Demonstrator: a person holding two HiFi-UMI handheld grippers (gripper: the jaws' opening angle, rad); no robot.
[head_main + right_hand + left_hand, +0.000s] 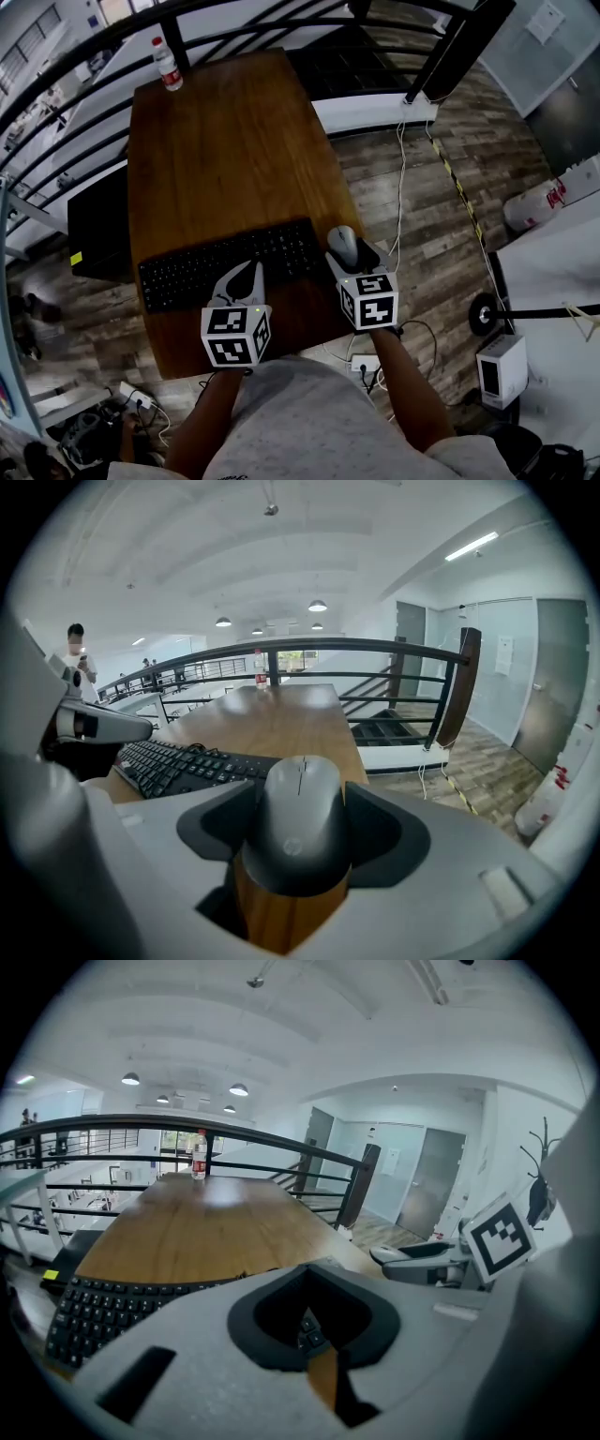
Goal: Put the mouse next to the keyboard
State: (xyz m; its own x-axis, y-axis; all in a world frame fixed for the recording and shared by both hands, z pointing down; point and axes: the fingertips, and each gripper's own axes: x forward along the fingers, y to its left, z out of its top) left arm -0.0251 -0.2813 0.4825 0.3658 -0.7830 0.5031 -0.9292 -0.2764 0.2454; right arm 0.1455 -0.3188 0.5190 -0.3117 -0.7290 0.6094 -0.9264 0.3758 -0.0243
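Two grippers, one mouse
R gripper (349, 262) clamps the mouse (298, 817) on the table (225, 141), just beside the keyboard (187, 267) at its right end (contact unclear); L gripper (246, 279) nearly closed, empty, over keyboard's near edge.

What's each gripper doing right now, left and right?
Left gripper: closed, empty, over the keyboard.
Right gripper: closed on the mouse, which sits on the table beside the keyboard.
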